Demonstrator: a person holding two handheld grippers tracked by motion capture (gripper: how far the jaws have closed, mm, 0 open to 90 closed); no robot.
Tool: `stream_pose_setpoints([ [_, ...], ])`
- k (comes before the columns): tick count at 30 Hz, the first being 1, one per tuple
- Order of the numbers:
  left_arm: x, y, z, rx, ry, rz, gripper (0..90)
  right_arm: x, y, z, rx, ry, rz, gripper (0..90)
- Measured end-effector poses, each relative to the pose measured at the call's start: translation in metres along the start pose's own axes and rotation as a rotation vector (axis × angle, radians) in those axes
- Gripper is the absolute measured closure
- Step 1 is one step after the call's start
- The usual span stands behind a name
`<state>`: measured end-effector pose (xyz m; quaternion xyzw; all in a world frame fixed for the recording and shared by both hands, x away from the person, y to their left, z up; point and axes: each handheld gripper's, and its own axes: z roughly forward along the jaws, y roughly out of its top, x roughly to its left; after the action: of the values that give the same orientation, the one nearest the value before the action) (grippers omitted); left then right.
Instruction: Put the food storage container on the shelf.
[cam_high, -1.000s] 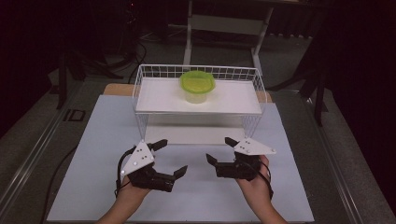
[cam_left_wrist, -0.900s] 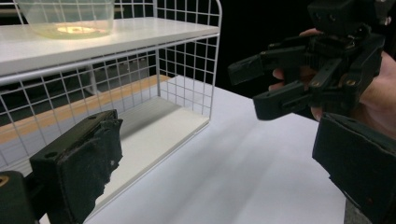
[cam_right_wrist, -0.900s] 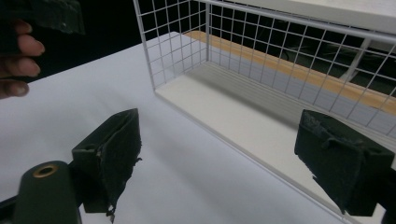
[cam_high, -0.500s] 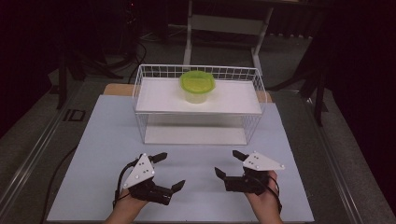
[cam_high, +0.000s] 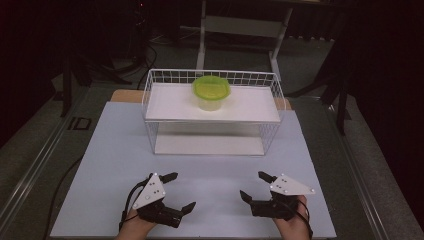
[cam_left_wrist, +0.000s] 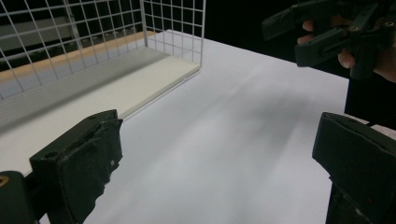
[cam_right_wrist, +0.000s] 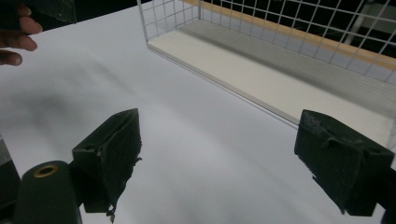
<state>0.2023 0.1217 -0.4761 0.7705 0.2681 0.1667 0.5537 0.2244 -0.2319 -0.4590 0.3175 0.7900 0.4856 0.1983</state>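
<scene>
While both grippers wait at the near edge with nothing in them, we find the lidded tub alone on top of the rack at 12 o'clock.

Around us the room is dark, with a grey floor, metal stand legs and cables beyond the pale blue-white rectangular table top (cam_high: 115, 150), which is bare and matt, so it probably gives an even background for the cameras. On it the white wire-mesh two-level shelf rack (cam_high: 272, 100) stands square to us, its lower board unoccupied. We judge the round translucent plastic tub with a lime-green lid (cam_high: 211, 91) sits mid-shelf to be reachable from either side. At 7 o'clock our left black two-jaw gripper (cam_high: 181, 192) has its jaws wide apart, holding nothing; at 5 o'clock our right black two-jaw gripper (cam_high: 254, 186) matches it, likely a rest pose.
</scene>
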Motion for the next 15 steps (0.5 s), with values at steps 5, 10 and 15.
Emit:
stream_pose_setpoints([
  [5, 0.004, -0.004, -0.002, -0.011, 0.007, -0.020, 2.0, -0.005, -0.009, -0.003, -0.007, -0.019, -0.005, 14.5],
  [10, 0.004, -0.006, -0.005, -0.014, 0.038, 0.007, 2.0, -0.009, -0.015, -0.004, -0.023, -0.049, -0.018, 14.5],
  [15, 0.005, -0.005, -0.008, -0.034, 0.038, -0.004, 2.0, -0.014, -0.018, -0.002, -0.024, -0.057, 0.001, 14.6],
])
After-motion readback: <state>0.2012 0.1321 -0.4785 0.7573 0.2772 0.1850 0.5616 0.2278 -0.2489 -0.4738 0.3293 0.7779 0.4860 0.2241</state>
